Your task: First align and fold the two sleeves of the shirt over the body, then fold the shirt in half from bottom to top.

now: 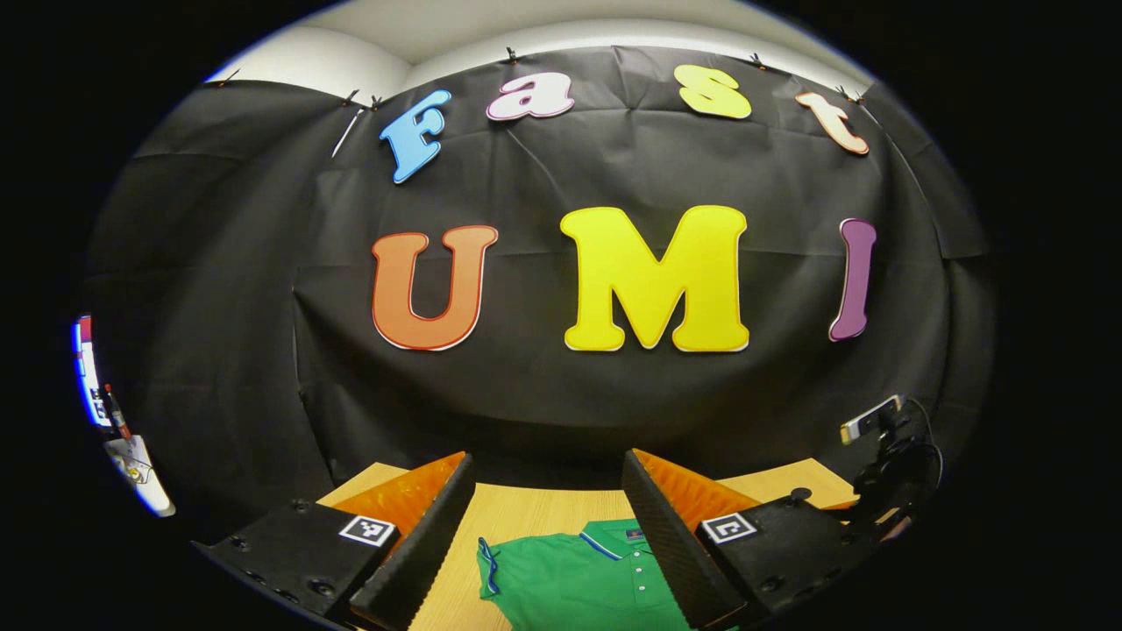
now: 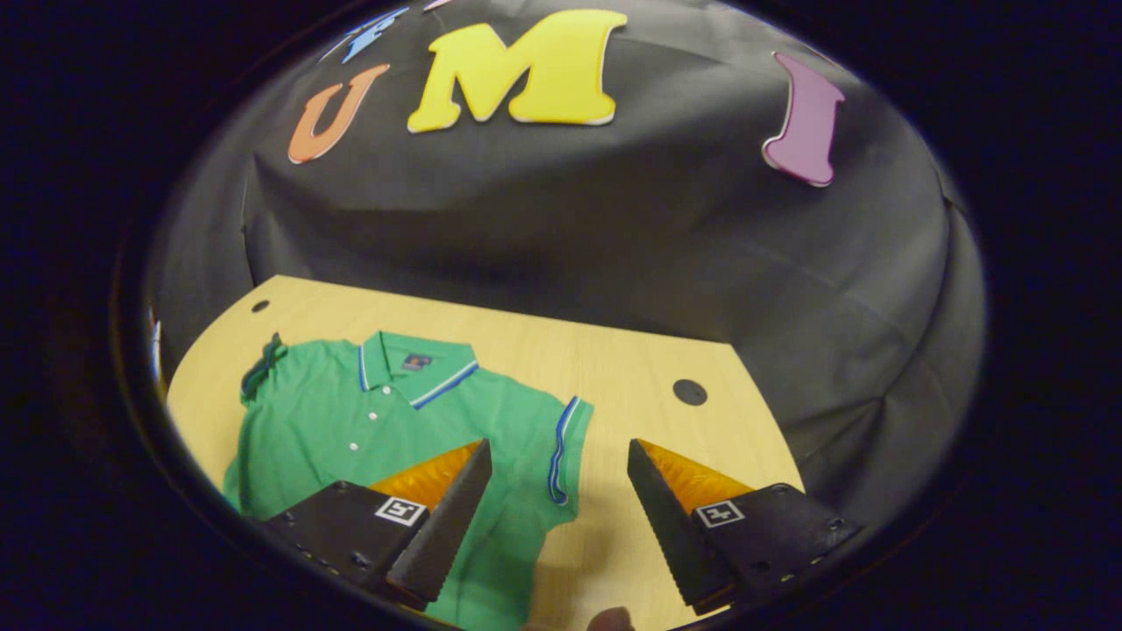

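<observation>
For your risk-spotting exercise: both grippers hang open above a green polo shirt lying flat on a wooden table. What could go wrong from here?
1. The right gripper straddles the striped sleeve cuff near the table edge; a pinch might catch only the hem, so the fold skews.
2. The left gripper faces the collar, not a sleeve, and may grab the wrong spot on the polo shirt.

Green polo shirt [image 2: 368, 421] flat, unfolded

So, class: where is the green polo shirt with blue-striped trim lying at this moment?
In the right gripper view, the green polo shirt with blue-striped trim lies flat on the light wooden table, collar toward the black cloth wall, left of the round black hole.
</observation>
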Demonstrator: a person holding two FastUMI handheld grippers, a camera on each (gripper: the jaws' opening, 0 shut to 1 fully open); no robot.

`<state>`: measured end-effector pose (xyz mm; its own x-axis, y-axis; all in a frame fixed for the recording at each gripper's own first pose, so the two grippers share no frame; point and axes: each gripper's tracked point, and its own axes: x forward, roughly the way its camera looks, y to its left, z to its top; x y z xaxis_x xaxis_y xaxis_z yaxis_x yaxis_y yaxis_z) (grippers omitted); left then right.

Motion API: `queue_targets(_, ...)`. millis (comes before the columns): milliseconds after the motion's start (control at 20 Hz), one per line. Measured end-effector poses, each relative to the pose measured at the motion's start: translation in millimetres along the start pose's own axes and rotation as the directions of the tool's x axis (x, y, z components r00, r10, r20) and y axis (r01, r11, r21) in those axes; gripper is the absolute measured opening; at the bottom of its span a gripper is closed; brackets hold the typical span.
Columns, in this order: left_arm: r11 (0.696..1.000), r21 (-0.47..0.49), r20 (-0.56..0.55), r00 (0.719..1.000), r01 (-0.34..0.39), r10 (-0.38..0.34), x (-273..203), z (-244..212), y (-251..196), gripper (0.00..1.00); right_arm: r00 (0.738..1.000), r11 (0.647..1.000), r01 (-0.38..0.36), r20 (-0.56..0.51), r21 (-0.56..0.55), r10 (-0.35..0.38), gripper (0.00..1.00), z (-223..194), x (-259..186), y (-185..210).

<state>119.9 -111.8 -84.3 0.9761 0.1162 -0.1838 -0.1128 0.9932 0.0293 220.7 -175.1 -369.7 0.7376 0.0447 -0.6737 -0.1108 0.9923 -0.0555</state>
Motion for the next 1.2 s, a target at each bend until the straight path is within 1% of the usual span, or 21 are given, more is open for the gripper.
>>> queue_targets(200,1.0,0.017,-0.013,1.0,-0.018,0.018,6,-5,-4,1.0,0.996,1.0,-0.02,-0.081,0.013,0.021,0.95,-26,44,-1)
queue_targets(400,0.998,0.049,-0.026,0.999,-0.032,0.033,10,-12,-6,1.0,0.99,0.999,-0.021,-0.14,0.033,0.025,0.9,-39,63,-6)
queue_targets(450,0.998,0.056,-0.032,0.999,-0.035,0.037,11,-14,-7,1.0,0.988,0.998,-0.025,-0.154,0.054,0.033,0.83,-41,65,-6)
queue_targets(500,0.998,0.059,-0.037,0.999,-0.035,0.038,10,-14,-8,1.0,0.985,0.997,-0.026,-0.169,0.078,0.039,0.8,-45,67,-8)
queue_targets(550,0.998,0.061,-0.039,0.999,-0.032,0.034,10,-15,-11,1.0,0.981,0.995,-0.026,-0.189,0.098,0.044,0.73,-50,70,-10)
queue_targets(600,0.998,0.063,-0.034,0.999,-0.023,0.025,10,-14,-14,1.0,0.981,0.99,-0.041,-0.185,0.135,0.065,0.7,-49,69,-8)
queue_targets(650,0.998,0.064,-0.025,1.0,-0.015,0.017,11,-11,-19,1.0,0.977,0.986,-0.046,-0.197,0.16,0.077,0.55,-53,72,-7)
queue_targets(700,0.998,0.07,-0.019,1.0,-0.008,0.01,11,-10,-22,1.0,0.975,0.981,-0.056,-0.202,0.186,0.093,0.46,-52,69,-7)
queue_targets(750,0.997,0.076,-0.017,1.0,-0.001,0.002,12,-10,-25,1.0,0.973,0.976,-0.059,-0.206,0.209,0.103,0.29,-51,70,-7)
queue_targets(800,0.997,0.078,-0.018,1.0,0.006,-0.005,12,-10,-29,1.0,0.971,0.971,-0.06,-0.21,0.231,0.11,0.2,-52,69,-6)
queue_targets(850,0.997,0.076,-0.019,1.0,0.013,-0.011,12,-10,-32,1.0,0.969,0.967,-0.067,-0.214,0.246,0.122,0.08,-52,68,-5)
queue_targets(1000,0.997,0.066,-0.024,0.999,0.024,-0.023,10,-11,-34,1.0,0.972,0.957,-0.09,-0.186,0.274,0.145,0.08,-44,61,-6)
queue_targets(1050,0.998,0.064,-0.025,0.999,0.027,-0.025,10,-10,-35,1.0,0.976,0.959,-0.085,-0.169,0.272,0.135,0.08,-36,57,-11)
queue_targets(1100,0.998,0.062,-0.025,0.999,0.028,-0.026,9,-10,-35,1.0,0.977,0.957,-0.095,-0.159,0.276,0.143,0.0,-32,53,-8)
queue_targets(1200,0.998,0.062,-0.024,0.999,0.029,-0.027,8,-9,-32,1.0,0.979,0.962,-0.096,-0.15,0.256,0.138,0.01,-26,50,-8)
